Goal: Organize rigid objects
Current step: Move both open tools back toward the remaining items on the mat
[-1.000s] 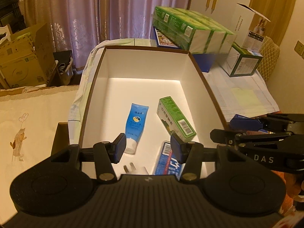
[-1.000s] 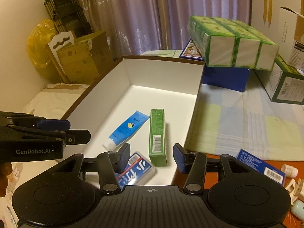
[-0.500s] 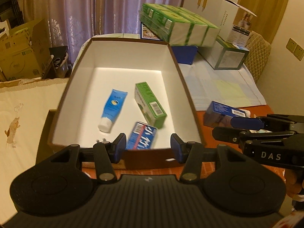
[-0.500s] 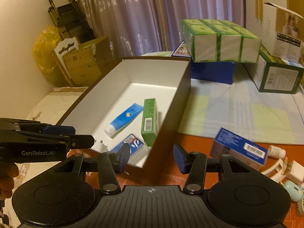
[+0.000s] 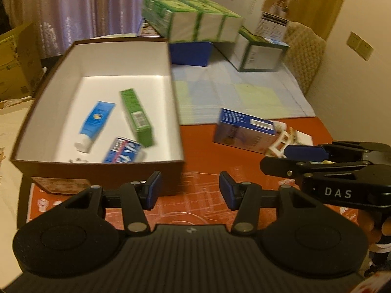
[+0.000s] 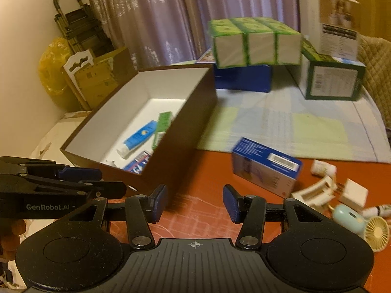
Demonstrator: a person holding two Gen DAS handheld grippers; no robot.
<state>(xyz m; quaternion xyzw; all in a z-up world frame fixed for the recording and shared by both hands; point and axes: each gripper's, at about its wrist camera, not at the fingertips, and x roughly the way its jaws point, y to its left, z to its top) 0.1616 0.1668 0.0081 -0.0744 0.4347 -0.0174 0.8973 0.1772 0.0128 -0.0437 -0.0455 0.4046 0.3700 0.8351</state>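
A brown box (image 5: 97, 172) with a white inside holds a blue tube (image 5: 95, 124), a green carton (image 5: 138, 117) and a blue, red and white pack (image 5: 123, 150). To its right a blue carton (image 5: 244, 130) lies on the red table. My left gripper (image 5: 189, 190) hovers open and empty just in front of the box's near right corner. My right gripper (image 6: 195, 202) is open and empty over the red table, between the box (image 6: 185, 127) and the blue carton (image 6: 266, 168). Each gripper shows side-on in the other's view: right gripper (image 5: 276, 157), left gripper (image 6: 110, 182).
Small items lie at the right: a white clip (image 6: 315, 193), a white plug (image 6: 354, 194), a mint case (image 6: 349, 217), a small fan (image 6: 376, 229), a little bottle (image 6: 322, 168). Green-wrapped packs (image 6: 254, 41) on a blue box and a green-white carton (image 6: 332, 80) stand behind on a checked cloth (image 6: 305, 127).
Both grippers have drawn back from above the box to in front of its near right corner. The blue carton and the small items have come into view. Both jaws have kept the same gap.
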